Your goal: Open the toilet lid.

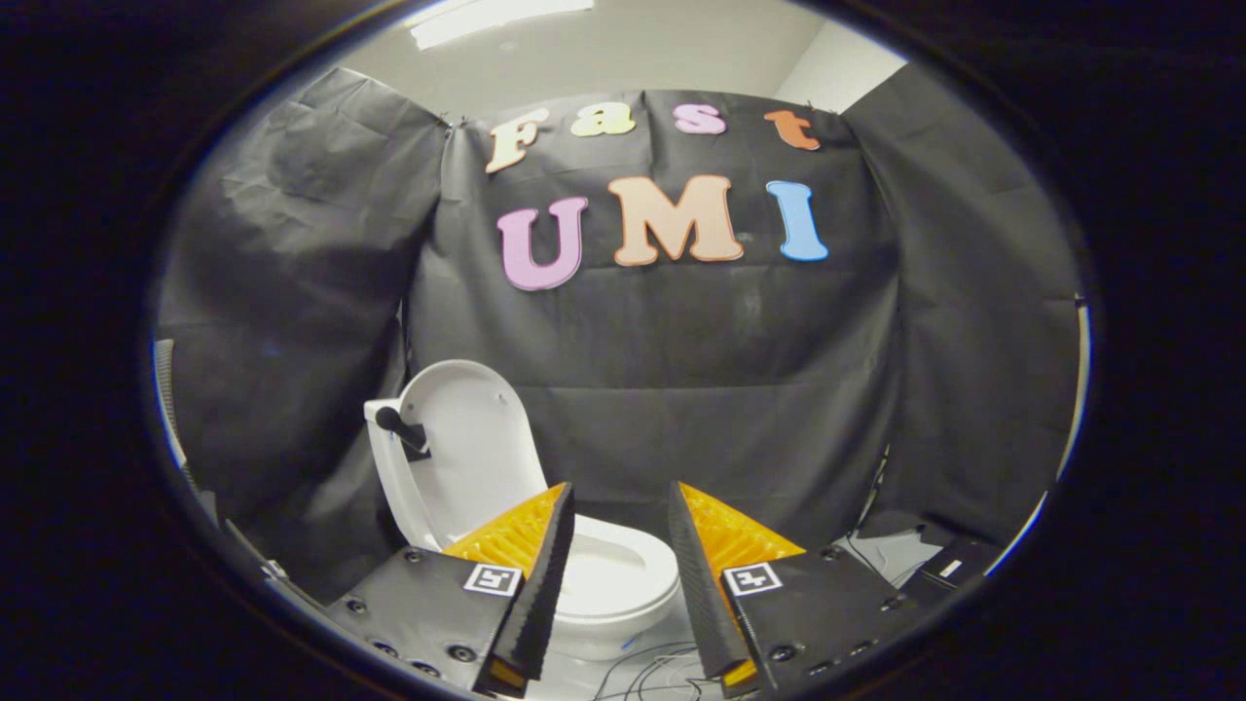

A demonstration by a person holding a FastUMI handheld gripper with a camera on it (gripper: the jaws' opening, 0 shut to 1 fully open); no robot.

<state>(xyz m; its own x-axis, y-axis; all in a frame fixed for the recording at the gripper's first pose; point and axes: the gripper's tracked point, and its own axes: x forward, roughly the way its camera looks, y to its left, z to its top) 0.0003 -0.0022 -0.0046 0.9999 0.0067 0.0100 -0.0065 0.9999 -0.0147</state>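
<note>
At the far left a dark cloth wall (292, 321) hung in folds. Just right of it stood the toilet (545, 545), with its lid (467, 448) already raised and leaning back against the tank (384, 458). A dark handle (399, 426) stuck out from the lid's left edge. Below the lid, the seat (613, 574) and bowl lay open, seen between and just beyond the fingers. The gripper (620, 501) hung in front of the toilet, apart from it. Its fingers were spread wide with nothing between them but the view of the bowl; the left finger (545, 574) overlapped the seat's left side and the right finger (696, 584) stood just right of the bowl. Thin cables (652, 667) trailed over the pale floor (886, 555) below the bowl. Further right, a dark flat box (949, 570) lay on the floor near the cloth.
</note>
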